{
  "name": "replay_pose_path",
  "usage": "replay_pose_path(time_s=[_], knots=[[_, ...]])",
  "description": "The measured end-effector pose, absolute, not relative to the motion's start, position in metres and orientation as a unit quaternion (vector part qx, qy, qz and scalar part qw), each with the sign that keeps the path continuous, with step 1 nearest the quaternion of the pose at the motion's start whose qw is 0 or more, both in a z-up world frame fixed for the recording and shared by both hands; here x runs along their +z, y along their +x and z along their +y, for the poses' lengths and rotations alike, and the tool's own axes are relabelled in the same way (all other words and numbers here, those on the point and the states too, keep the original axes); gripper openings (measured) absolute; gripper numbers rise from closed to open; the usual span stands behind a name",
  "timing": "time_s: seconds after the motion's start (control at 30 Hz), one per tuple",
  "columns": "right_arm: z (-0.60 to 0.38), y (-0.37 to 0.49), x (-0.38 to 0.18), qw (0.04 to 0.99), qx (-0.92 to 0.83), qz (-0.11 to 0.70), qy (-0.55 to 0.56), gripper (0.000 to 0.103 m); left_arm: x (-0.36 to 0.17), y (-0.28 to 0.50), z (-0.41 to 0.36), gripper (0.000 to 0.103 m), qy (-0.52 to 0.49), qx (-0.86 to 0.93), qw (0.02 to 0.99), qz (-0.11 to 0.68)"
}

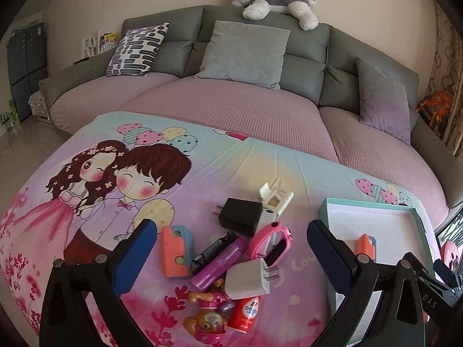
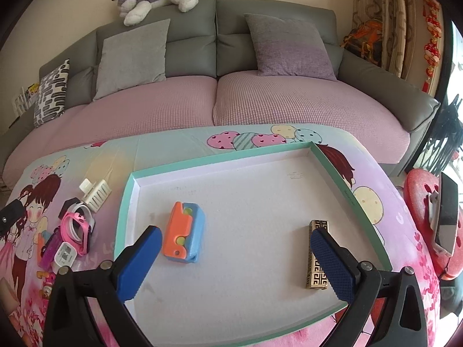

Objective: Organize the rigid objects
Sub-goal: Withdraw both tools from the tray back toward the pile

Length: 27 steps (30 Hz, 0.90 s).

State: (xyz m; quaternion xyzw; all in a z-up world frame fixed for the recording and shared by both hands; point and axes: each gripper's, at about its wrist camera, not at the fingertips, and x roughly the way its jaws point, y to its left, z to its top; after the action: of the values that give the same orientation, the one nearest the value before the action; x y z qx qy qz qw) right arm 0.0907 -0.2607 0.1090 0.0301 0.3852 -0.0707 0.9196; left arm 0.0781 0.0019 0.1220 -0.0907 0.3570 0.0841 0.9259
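Small things seen heaped on cartoon-print counter [image 1: 246, 156]: black plug [image 1: 241, 212], white plug [image 1: 249, 278], pink watch [image 1: 270, 238], purple lighter [image 1: 215, 264], orange-and-blue toy [image 1: 175, 250], red tube [image 1: 244, 309], puppy figure [image 1: 207, 321]. White comb-like clip [image 1: 275, 199] lies at heap's far edge. Just right of heap, teal-rimmed tray [image 2: 127, 199] with white floor; second orange-and-blue toy [image 2: 183, 232] and gold patterned lighter [image 2: 317, 253] lie well apart inside. Left tongs [image 1: 231, 250] held wide over heap, nothing gripped. Right tongs [image 2: 235, 256] held wide over tray, nothing gripped.
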Motion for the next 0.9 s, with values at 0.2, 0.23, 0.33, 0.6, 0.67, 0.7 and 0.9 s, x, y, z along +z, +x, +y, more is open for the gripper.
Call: replay_pose_path(time_s=[0.2, 0.23, 0.33, 0.6, 0.67, 0.7, 0.9], knots=[[-0.218, 0.092, 0.122, 0.930, 0.005, 0.365, 0.047, 0.103, 0.134, 0.063, 0.041, 0.103, -0.085, 0.126, 0.927, 0.343], [-0.208, 0.094, 0.120, 0.928, 0.017, 0.370, 0.040, 0.103, 0.134, 0.061, 0.047, 0.103, -0.086, 0.131, 0.925, 0.345], [-0.176, 0.099, 0.110, 0.919, 0.050, 0.390, 0.024, 0.103, 0.128, 0.058, 0.062, 0.103, -0.087, 0.134, 0.918, 0.362], [-0.114, 0.105, 0.077, 0.888, 0.127, 0.441, 0.009, 0.103, 0.090, 0.061, 0.098, 0.103, -0.107, 0.156, 0.887, 0.422], [-0.100, 0.104, 0.070, 0.884, 0.136, 0.447, -0.007, 0.103, 0.081, 0.063, 0.107, 0.103, -0.123, 0.154, 0.878, 0.435], [-0.095, 0.103, 0.067, 0.883, 0.138, 0.449, -0.017, 0.103, 0.078, 0.063, 0.110, 0.103, -0.129, 0.154, 0.875, 0.441], [-0.073, 0.103, 0.051, 0.876, 0.130, 0.459, -0.075, 0.103, 0.061, 0.067, 0.118, 0.103, -0.143, 0.151, 0.863, 0.460]])
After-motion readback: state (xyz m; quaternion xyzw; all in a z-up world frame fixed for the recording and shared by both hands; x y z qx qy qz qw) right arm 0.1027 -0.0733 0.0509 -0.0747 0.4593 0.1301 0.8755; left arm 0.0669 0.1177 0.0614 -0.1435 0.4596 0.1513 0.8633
